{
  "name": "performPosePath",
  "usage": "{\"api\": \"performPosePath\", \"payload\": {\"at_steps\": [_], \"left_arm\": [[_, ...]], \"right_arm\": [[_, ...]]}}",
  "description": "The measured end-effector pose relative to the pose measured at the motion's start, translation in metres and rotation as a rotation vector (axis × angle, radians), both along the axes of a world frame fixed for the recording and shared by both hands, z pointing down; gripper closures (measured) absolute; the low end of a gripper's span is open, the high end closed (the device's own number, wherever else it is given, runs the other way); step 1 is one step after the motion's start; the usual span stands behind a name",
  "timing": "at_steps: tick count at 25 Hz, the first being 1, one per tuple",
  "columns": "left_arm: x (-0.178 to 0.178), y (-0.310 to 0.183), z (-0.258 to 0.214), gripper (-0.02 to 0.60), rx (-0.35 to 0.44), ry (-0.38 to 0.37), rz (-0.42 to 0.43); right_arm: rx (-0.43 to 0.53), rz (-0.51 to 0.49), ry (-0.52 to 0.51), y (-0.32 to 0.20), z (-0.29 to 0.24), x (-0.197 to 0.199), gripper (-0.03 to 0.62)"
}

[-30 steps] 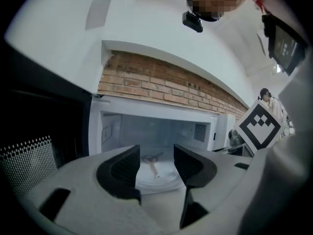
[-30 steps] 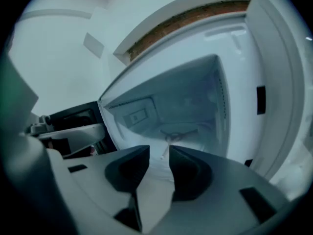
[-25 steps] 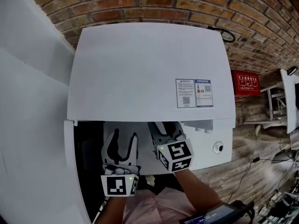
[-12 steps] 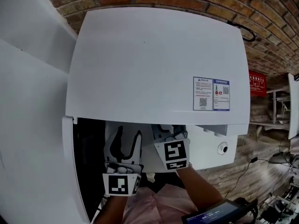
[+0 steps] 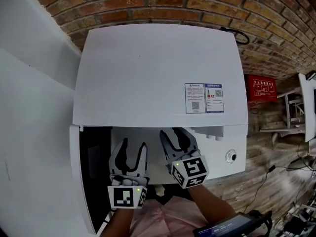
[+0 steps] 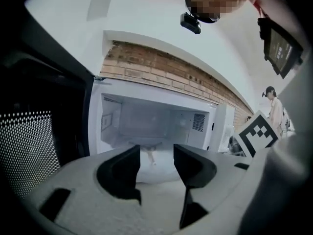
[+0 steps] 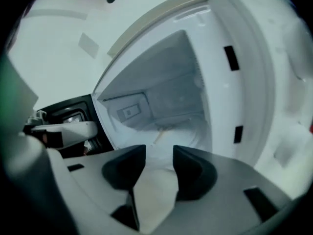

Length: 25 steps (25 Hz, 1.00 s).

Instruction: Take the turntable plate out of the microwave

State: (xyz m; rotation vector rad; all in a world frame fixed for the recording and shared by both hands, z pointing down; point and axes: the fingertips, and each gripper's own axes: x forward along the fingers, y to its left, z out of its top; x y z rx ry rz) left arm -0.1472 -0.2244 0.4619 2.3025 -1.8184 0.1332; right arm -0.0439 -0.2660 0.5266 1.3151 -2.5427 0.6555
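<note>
The white microwave (image 5: 158, 73) is seen from above with its door (image 5: 91, 172) swung open to the left. In the left gripper view the clear glass turntable plate (image 6: 155, 169) lies on the cavity floor, over its roller hub. It also shows in the right gripper view as the plate (image 7: 188, 131) beyond the jaws. My left gripper (image 5: 132, 149) (image 6: 156, 153) hovers open at the cavity mouth, holding nothing. Beside it, my right gripper (image 5: 174, 137) (image 7: 159, 153) has its jaws opening, with nothing between them. In the head view the microwave's top hides the plate.
The door's dark mesh window (image 6: 29, 151) stands close on the left. The control panel with a knob (image 5: 230, 156) is to the right of the opening. A brick wall (image 5: 163, 4) runs behind, a white surface (image 5: 29, 107) at left, and a red box (image 5: 260, 87) and a wooden floor at right.
The right gripper's jaws have spread wider and it has drawn back slightly from the opening. The left gripper has stayed put.
</note>
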Motion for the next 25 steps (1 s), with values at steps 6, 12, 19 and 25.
{"api": "performPosePath", "payload": {"at_steps": [6,12,19,25], "left_arm": [[0.001,0.004,-0.016,0.362,0.016,-0.020,0.017],[-0.005,0.008,-0.018,0.362,0.010,-0.047,0.021],[0.005,0.009,-0.020,0.362,0.024,-0.059,0.054],[0.004,0.010,-0.019,0.362,0.024,-0.056,0.052]], "right_arm": [[-0.381,0.153,-0.526,0.002,0.033,-0.001,0.371],[-0.540,0.229,-0.842,-0.010,0.043,-0.008,0.456],[-0.486,0.185,-0.908,0.009,0.030,-0.008,0.540],[-0.452,0.159,-0.901,0.025,0.029,-0.006,0.531]]}}
